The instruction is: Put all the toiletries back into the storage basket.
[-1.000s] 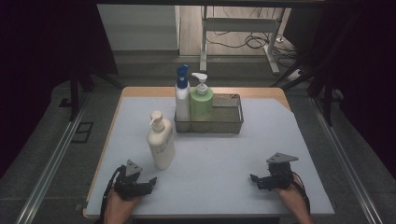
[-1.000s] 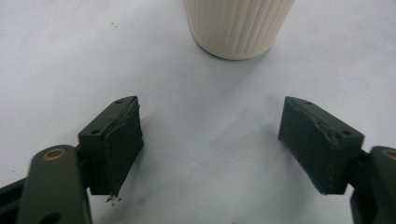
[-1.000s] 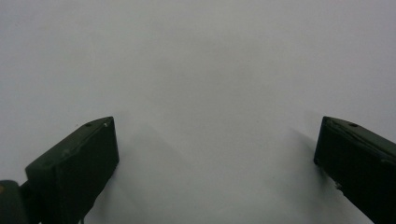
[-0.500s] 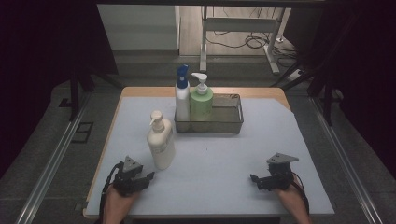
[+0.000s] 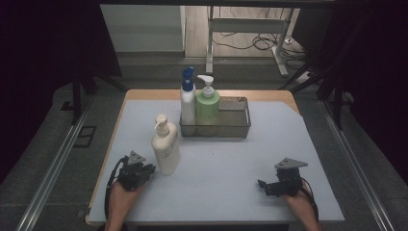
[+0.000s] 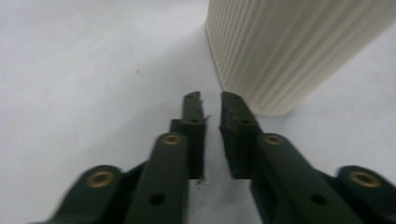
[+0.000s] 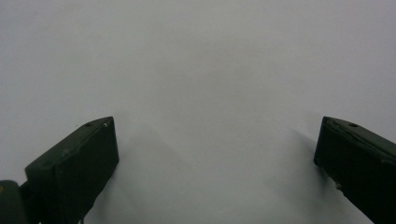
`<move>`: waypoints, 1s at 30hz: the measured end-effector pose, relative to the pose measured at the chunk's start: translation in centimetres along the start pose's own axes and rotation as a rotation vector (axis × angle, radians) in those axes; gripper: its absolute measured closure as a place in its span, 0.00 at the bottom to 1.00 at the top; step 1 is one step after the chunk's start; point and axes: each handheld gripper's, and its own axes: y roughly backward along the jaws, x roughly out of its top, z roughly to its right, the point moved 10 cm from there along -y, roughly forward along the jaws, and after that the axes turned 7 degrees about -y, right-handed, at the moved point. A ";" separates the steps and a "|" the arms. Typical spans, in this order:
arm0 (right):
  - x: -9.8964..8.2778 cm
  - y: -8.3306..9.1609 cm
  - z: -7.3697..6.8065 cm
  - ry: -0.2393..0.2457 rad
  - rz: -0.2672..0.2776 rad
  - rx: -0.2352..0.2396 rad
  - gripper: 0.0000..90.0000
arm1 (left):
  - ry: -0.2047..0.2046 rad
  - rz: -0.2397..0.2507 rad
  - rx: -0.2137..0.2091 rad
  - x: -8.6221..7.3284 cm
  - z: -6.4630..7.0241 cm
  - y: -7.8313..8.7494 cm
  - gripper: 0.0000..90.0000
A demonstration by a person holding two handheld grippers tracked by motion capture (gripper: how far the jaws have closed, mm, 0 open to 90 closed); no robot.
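Note:
A cream pump bottle (image 5: 166, 147) stands upright on the pale table mat (image 5: 226, 163), left of centre. My left gripper (image 5: 149, 169) rests on the mat just left of its base, jaws nearly closed with nothing between them; in the left gripper view (image 6: 211, 98) the bottle's ribbed cream wall (image 6: 285, 46) rises just beyond and to the right of the tips. My right gripper (image 5: 262, 185) lies near the front right, jaws spread wide over bare mat (image 7: 215, 126).
A wire mesh basket (image 5: 238, 120) at the back centre holds a white bottle with a blue pump (image 5: 187, 98) and a green pump bottle (image 5: 207, 106). The wooden table edge (image 5: 144, 94) borders the mat; metal rails run along the floor either side.
My left gripper has slid right, closer to the cream bottle's base. The right gripper has stayed about where it was.

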 end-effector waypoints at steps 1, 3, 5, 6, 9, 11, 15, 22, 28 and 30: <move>0.0 0.0 0.0 0.000 0.000 -0.001 0.00 | -0.008 -0.004 -0.003 0.1 -0.1 -0.2 0.97; 0.0 0.0 0.0 0.000 0.000 -0.001 0.00 | -0.005 -0.008 -0.006 0.5 -0.3 -0.6 0.99; 0.0 0.0 0.0 0.000 0.000 -0.001 0.00 | 0.001 -0.004 -0.011 0.8 -0.5 -0.9 0.99; 0.0 0.0 0.0 0.000 0.000 -0.001 0.00 | 0.006 0.001 -0.011 1.0 -0.6 -1.1 0.99; 0.0 0.0 0.0 0.000 0.001 -0.001 0.00 | 0.018 0.016 -0.026 1.6 -0.8 -1.6 0.99; 0.0 0.0 0.0 0.000 0.001 -0.001 0.00 | 0.015 0.017 -0.030 1.7 -0.8 -1.9 0.99; 0.0 0.0 0.0 0.001 0.001 -0.002 0.00 | 0.008 0.016 -0.035 1.9 -0.7 -2.2 0.99; 0.0 0.0 0.0 0.000 0.000 -0.001 0.00 | 0.012 0.047 -0.073 2.3 0.3 -2.3 0.99; 0.0 0.0 0.0 -0.001 0.000 -0.001 0.00 | -0.013 0.042 -0.073 2.7 1.3 -2.7 0.99; 0.0 0.0 0.0 0.000 0.000 -0.002 0.00 | -0.026 0.040 -0.071 2.7 1.6 -2.8 0.99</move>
